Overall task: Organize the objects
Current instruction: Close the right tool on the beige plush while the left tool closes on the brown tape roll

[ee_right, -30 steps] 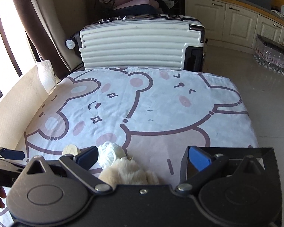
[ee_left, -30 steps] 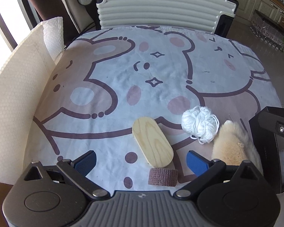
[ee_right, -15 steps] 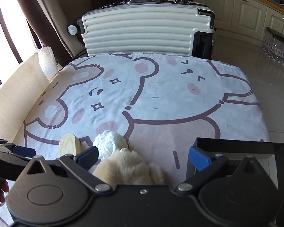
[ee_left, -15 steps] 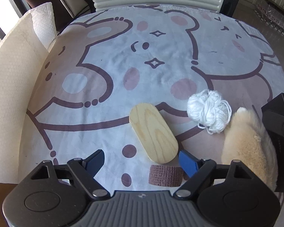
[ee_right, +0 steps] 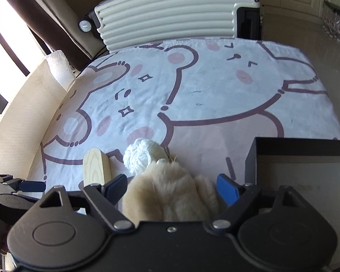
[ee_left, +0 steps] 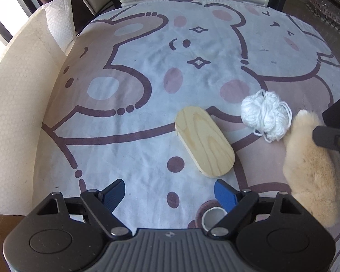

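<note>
A cream plush toy (ee_right: 170,192) lies on the bear-print cloth (ee_right: 215,86), and my right gripper (ee_right: 171,187) stands over it. Its jaws are closing, with the toy between them and its fur at the pads. Beyond the toy sit a white yarn ball (ee_right: 142,156) and an oval wooden board (ee_right: 96,167). My left gripper (ee_left: 170,193) is open over bare cloth, just short of the board (ee_left: 205,141). A brown tape roll (ee_left: 212,217) shows half hidden under its right finger. The yarn (ee_left: 266,116) and the toy (ee_left: 312,165) lie to its right.
A black open box (ee_right: 301,154) stands right of the toy at the cloth's near right. A cream ribbed suitcase (ee_right: 170,18) blocks the far edge. A pale padded sheet (ee_left: 15,113) rises along the left side. Tiled floor (ee_right: 328,45) lies beyond the right edge.
My right gripper has sunk over the plush toy and its jaws have narrowed around it. My left gripper has tilted further down and narrowed slightly; the tape roll now sits under its right finger.
</note>
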A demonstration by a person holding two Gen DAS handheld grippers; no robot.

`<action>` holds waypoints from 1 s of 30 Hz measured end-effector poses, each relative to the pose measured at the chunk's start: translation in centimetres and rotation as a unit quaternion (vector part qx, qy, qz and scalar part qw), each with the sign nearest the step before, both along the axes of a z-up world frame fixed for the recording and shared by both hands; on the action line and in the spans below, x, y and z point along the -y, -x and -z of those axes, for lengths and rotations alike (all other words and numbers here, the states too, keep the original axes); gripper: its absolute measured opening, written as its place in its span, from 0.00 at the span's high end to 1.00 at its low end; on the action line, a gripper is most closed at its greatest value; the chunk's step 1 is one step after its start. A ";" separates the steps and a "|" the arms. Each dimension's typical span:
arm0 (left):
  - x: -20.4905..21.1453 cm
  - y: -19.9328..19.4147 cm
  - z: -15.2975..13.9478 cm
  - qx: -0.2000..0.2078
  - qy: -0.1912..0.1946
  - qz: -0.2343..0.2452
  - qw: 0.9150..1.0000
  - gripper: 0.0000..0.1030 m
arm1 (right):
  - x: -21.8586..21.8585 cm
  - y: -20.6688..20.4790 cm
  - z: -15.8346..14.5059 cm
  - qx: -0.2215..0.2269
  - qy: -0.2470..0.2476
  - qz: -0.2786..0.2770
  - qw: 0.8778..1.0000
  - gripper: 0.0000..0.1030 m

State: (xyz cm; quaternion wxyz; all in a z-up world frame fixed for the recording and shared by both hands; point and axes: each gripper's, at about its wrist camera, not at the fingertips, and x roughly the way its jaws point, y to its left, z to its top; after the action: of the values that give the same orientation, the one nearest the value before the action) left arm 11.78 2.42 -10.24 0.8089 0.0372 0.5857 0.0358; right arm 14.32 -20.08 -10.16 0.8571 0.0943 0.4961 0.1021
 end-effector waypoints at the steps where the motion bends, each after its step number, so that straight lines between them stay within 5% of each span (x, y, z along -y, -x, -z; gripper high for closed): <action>1: 0.0 0.1 -0.2 0.003 0.008 0.002 1.000 0.16 | -0.1 0.0 0.2 -0.004 -0.001 -0.003 1.000 0.16; 12: 0.4 0.6 0.5 -0.019 0.039 0.050 0.998 0.22 | -2.3 -0.4 3.0 -0.095 0.034 -0.043 0.994 0.15; 17: -0.9 0.4 0.4 -0.011 0.047 0.026 0.999 0.26 | -2.8 -0.4 2.6 -0.118 -0.061 -0.058 0.989 0.14; 20: -1.4 0.5 0.2 -0.007 0.050 0.015 0.999 0.26 | -3.7 -0.4 2.1 -0.116 -0.078 -0.076 0.987 0.15; 30: -1.8 0.8 -0.1 -0.003 0.060 0.022 0.998 0.28 | -5.6 0.5 2.3 -0.107 0.009 -0.137 0.985 0.16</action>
State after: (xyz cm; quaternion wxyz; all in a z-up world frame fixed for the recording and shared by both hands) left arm 10.94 4.25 -10.16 0.8084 0.0014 0.5883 -0.0179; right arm 13.86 -14.47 -12.49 0.7779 0.0279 0.5939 0.2032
